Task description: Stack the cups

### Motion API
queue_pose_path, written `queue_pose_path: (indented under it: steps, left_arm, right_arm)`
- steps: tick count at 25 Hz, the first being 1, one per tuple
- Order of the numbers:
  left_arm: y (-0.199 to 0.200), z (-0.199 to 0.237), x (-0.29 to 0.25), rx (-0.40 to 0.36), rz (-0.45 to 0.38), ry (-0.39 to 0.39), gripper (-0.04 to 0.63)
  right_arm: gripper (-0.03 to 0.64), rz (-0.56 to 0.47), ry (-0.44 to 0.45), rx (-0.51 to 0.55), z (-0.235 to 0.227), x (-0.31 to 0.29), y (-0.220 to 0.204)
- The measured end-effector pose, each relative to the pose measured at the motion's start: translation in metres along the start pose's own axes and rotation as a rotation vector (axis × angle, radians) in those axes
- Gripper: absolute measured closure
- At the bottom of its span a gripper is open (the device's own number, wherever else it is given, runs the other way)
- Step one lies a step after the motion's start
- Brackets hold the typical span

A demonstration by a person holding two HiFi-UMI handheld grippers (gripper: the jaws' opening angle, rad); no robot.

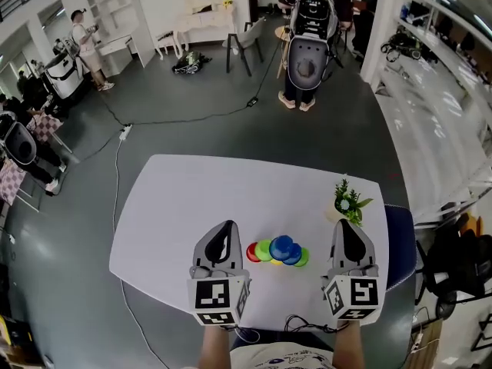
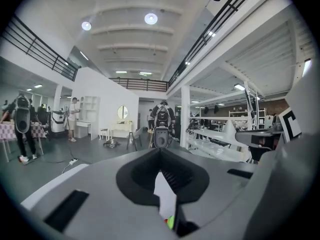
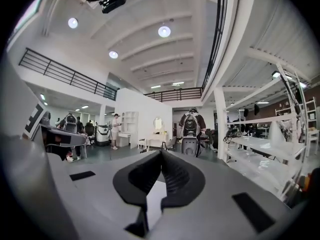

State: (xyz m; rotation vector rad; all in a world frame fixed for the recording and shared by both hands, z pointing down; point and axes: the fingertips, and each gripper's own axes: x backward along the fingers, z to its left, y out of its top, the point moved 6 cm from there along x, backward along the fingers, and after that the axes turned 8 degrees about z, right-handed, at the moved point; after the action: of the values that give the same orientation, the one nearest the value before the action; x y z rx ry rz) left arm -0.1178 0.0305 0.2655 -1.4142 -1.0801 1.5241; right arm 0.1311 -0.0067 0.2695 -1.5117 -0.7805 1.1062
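Several cups lie in a tight overlapping cluster (image 1: 278, 250) on the white table (image 1: 177, 206): a red cup (image 1: 252, 252) at the left, a green one (image 1: 264, 249), two blue ones (image 1: 284, 247) and another green one (image 1: 304, 258). My left gripper (image 1: 225, 225) is held up left of the cluster, jaws shut with nothing between them. My right gripper (image 1: 344, 223) is held up to the cluster's right, also shut and empty. The left gripper view looks level across the room over its shut jaws (image 2: 160, 150), with a sliver of green cup (image 2: 170, 222) below. The right gripper (image 3: 161, 153) view shows no cups.
A small potted plant (image 1: 348, 201) stands near the table's right edge. A blue chair (image 1: 400, 237) sits beside the table on the right. A person with a backpack rig (image 1: 307, 44) stands beyond the table. A cable (image 1: 123, 133) runs over the floor at the left.
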Motion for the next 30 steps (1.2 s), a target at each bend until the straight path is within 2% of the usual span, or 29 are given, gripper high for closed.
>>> queue_pose_path:
  steps: [13,30]
  left_arm:
    - [0.016,-0.02,0.036,-0.007,-0.044,0.05,0.581]
    - [0.017,-0.026,0.05,-0.002,-0.05,0.07,0.581]
  right_arm:
    - [0.601,-0.055,0.06,0.005,-0.006,0.022,0.022]
    - [0.601,-0.049,0.089,0.005,-0.007,0.028,0.024]
